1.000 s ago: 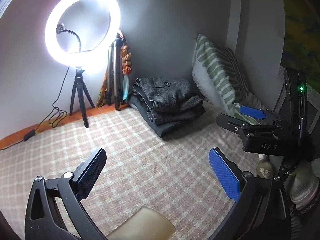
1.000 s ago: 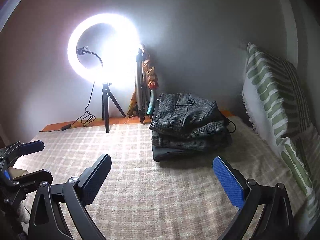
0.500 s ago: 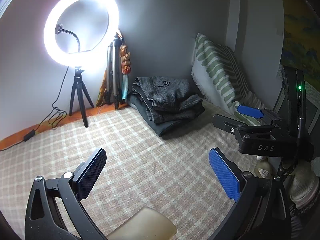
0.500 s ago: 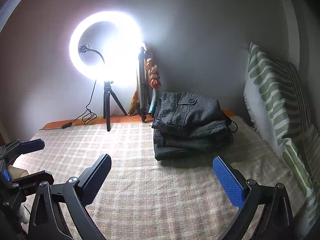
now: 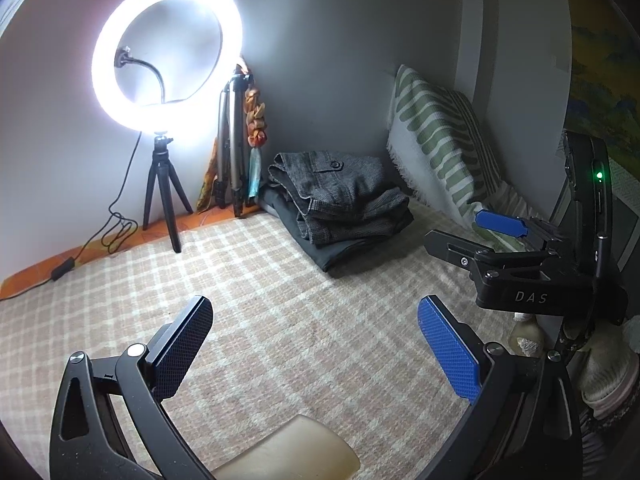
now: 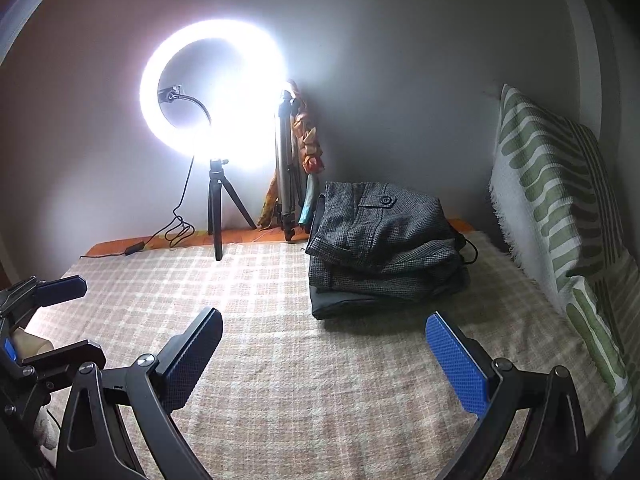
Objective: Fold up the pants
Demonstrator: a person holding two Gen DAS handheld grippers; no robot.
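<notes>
The left tool (image 5: 316, 344) and right tool (image 6: 324, 354) have black frames, silver screws, and blue textured pads.

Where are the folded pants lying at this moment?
In both wrist views the folded pants lie stacked at the far end of the checked blanket, near the wall, between the silver tripod and the green striped cushion.

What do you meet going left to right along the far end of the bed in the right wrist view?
Ring light on its small tripod → folded silver tripod leaning at the wall → stack of folded pants → green-striped pillow propped up along the right side.
</notes>
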